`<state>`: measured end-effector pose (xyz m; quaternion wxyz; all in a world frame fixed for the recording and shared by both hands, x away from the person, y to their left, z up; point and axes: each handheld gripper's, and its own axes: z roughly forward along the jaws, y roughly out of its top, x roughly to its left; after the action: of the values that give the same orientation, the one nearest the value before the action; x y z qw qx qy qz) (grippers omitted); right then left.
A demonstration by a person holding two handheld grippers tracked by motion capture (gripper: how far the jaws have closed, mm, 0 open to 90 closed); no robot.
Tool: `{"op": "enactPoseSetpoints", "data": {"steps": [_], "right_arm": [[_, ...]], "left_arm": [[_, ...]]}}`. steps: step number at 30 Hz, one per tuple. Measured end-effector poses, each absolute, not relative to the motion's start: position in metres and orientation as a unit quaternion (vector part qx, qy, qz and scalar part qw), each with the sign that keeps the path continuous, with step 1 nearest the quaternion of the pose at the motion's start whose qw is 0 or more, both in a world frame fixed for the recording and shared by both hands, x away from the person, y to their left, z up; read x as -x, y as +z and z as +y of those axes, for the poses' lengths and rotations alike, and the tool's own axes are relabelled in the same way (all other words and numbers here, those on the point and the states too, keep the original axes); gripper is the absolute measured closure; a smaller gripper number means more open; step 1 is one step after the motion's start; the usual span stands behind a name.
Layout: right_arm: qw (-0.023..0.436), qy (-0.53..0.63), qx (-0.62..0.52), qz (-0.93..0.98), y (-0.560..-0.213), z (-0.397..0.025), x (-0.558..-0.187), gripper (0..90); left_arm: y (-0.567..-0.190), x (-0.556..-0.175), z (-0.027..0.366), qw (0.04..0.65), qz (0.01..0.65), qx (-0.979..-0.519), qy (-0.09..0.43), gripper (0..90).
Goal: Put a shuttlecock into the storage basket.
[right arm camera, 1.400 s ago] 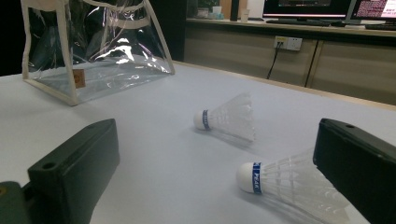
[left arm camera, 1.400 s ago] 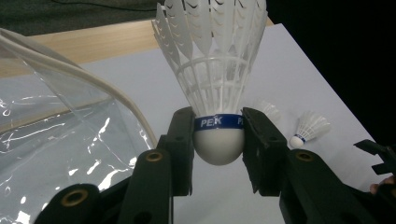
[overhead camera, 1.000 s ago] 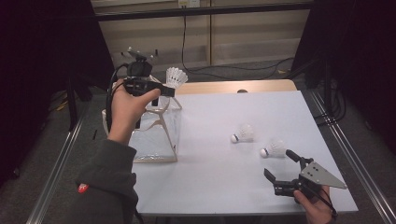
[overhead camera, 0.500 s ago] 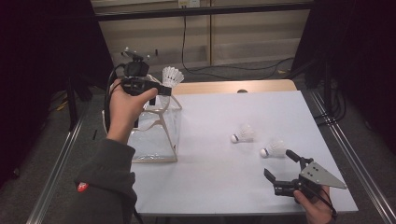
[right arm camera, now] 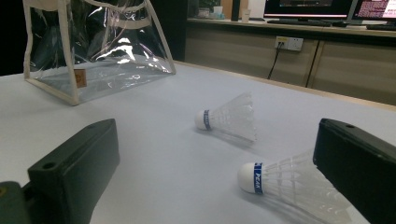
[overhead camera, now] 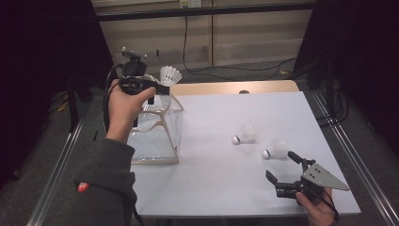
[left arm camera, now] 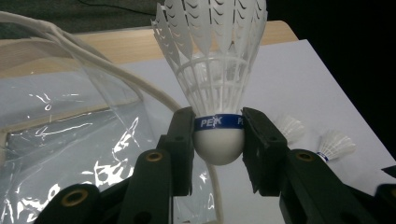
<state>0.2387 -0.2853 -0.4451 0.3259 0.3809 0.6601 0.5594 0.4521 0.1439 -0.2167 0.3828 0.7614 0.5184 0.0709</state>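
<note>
My left gripper (overhead camera: 160, 88) is raised above the clear plastic bag (overhead camera: 155, 127) at the table's left, shut on the cork of a white shuttlecock (overhead camera: 170, 75) with a blue band (left arm camera: 218, 122), feathers pointing up. Two more white shuttlecocks lie on the white table: one (overhead camera: 244, 134) near the middle right, another (overhead camera: 276, 149) closer to the front. My right gripper (overhead camera: 283, 165) stands open near the front right edge, just short of the nearer shuttlecock (right arm camera: 285, 184); the farther shuttlecock (right arm camera: 229, 118) lies beyond it.
The bag (right arm camera: 93, 51) has cream trim and a white handle strap (left arm camera: 93, 60). A wooden strip (overhead camera: 235, 87) runs along the table's far edge. Metal rails (overhead camera: 348, 155) flank the table. Cables trail on the floor behind.
My left gripper has shifted slightly left and up over the bag with the shuttlecock still held. The right gripper has stayed put.
</note>
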Motion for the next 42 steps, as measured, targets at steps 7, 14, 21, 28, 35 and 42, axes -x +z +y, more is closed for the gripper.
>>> {"op": "enactPoseSetpoints", "data": {"steps": [7, 14, 21, 28, 35, 42], "right_arm": [[0.324, 0.559, -0.382, 0.661, -0.445, -0.285, -0.238, 0.4], [0.324, 0.559, -0.382, 0.661, -0.445, -0.285, -0.238, 0.4], [0.325, 0.559, -0.381, 0.661, -0.445, -0.285, -0.238, 0.4], [0.325, 0.559, -0.38, 0.661, -0.445, -0.285, -0.238, 0.4], [0.326, 0.559, -0.378, 0.662, -0.445, -0.285, -0.238, 0.4], [0.324, 0.559, -0.38, 0.662, -0.445, -0.285, -0.238, 0.4]], "left_arm": [[-0.221, -0.457, 0.15, 0.379, 0.529, -0.755, 0.078, 65.7], [-0.225, -0.461, 0.157, 0.378, 0.538, -0.749, 0.081, 65.7], [-0.227, -0.464, 0.161, 0.374, 0.544, -0.746, 0.085, 65.7], [-0.229, -0.467, 0.164, 0.372, 0.548, -0.744, 0.092, 65.7], [-0.23, -0.471, 0.165, 0.369, 0.551, -0.743, 0.096, 65.7], [-0.232, -0.474, 0.167, 0.368, 0.558, -0.737, 0.098, 65.7]]}}
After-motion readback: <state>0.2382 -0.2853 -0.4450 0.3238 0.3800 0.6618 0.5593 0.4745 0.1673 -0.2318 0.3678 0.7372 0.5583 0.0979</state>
